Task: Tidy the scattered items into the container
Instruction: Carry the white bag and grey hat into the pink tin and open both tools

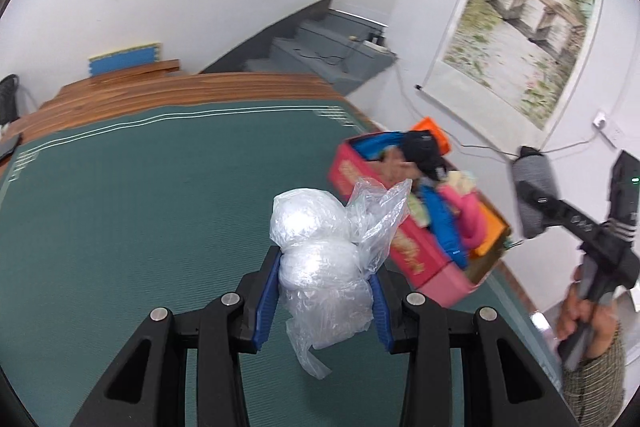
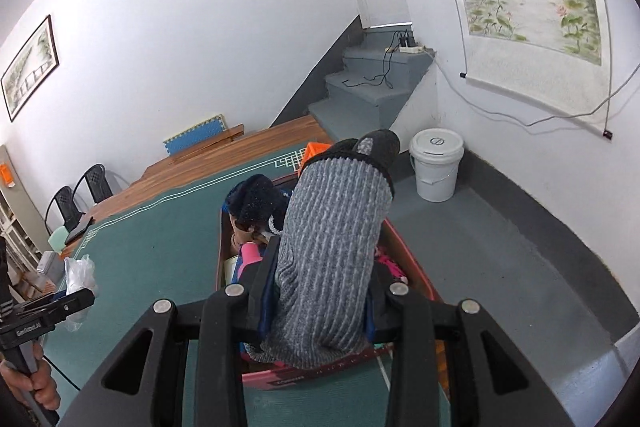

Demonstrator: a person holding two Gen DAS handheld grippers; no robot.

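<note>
Left wrist view: a green mat covers the table, with wood showing at its far edge and grey stairs beyond at 12 o'clock. The left gripper is clenched on a crumpled clear plastic bag, its blue pads pressing both sides — the bag is lifted above the mat. At 2 o'clock from the bag lies the red box, already crowded with a dark cap and blue, pink and orange things. At 3 o'clock a hand holds the right gripper, tilted up toward the wall scroll, with a grey knitted sock in it.

Right wrist view: the right gripper grasps the sock, which stands up between the fingers and hides much of the box directly beneath. A white bucket stands on the floor at 1 o'clock — well apart from the table. At 9 o'clock, the left gripper with its bag.
</note>
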